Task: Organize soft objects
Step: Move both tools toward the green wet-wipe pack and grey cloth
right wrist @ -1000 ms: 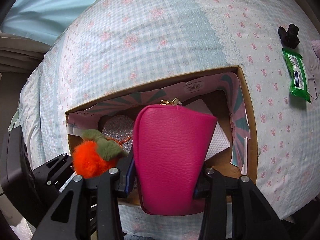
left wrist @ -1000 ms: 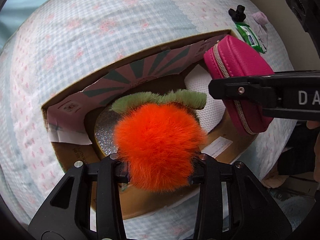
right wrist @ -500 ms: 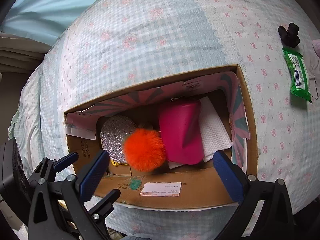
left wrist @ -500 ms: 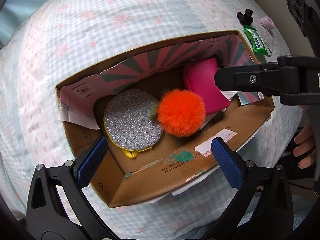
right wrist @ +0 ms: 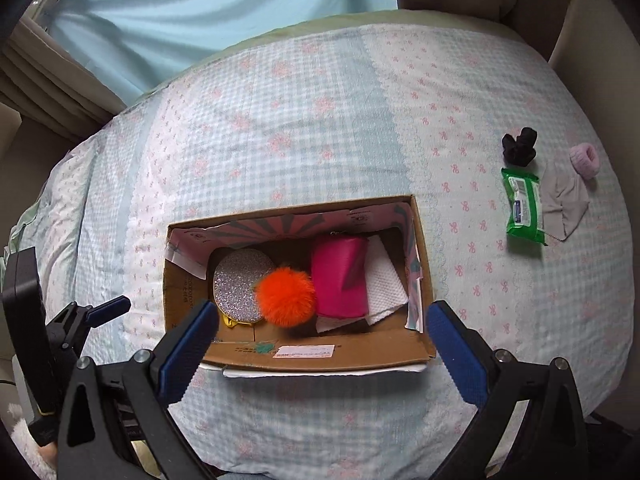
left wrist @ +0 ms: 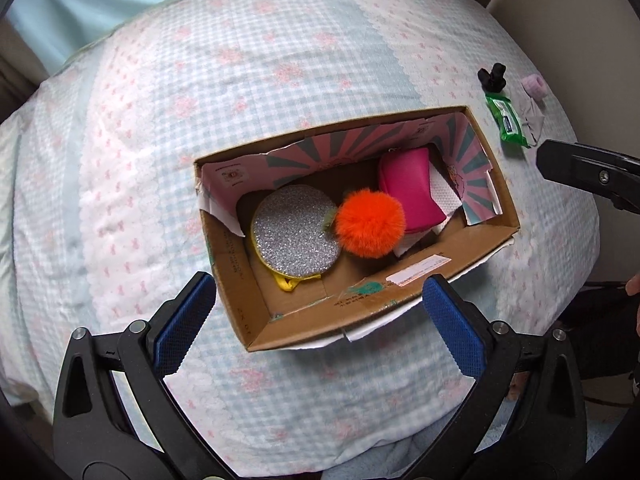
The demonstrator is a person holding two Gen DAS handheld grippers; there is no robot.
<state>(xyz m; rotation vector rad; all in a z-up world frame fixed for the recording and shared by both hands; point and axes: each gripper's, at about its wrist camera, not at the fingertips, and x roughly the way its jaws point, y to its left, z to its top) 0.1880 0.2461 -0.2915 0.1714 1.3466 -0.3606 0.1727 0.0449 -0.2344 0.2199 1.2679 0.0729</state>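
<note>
**A:** Over the box [right wrist: 294, 354] on the bed [right wrist: 320, 128], both tools are spread wide with nothing between the pads. Left tool [left wrist: 316, 322] and right tool [right wrist: 318, 346] each hang above the box's near wall. Jaws on both have just been opening, and they're empty now.

**B:** so where's the soft stuff?

**A:** All inside the box. Orange pompom [right wrist: 285, 297] is about in the middle, lying against the pink pouch [right wrist: 340, 278] on its right. Left of the pompom there's a glittery silver disc [right wrist: 240, 282], and the pompom overlaps its edge. Something yellow [left wrist: 286, 282] pokes out under the disc, can't tell what it is. White paper towel [right wrist: 384, 284] sits under and to the right of the pouch, by the box's right wall.

**B:** anything outside the box?

**A:** Yeah, well off to the right of the box: a green wipes pack [right wrist: 523, 203], a black thing [right wrist: 519, 145] just behind it, a grey cloth [right wrist: 566, 202] touching the pack's right side, and a pink scrunchie [right wrist: 585, 160] near the cloth. In the left tool's view the right tool's finger [left wrist: 588, 170] shows to the right of the box.
</note>
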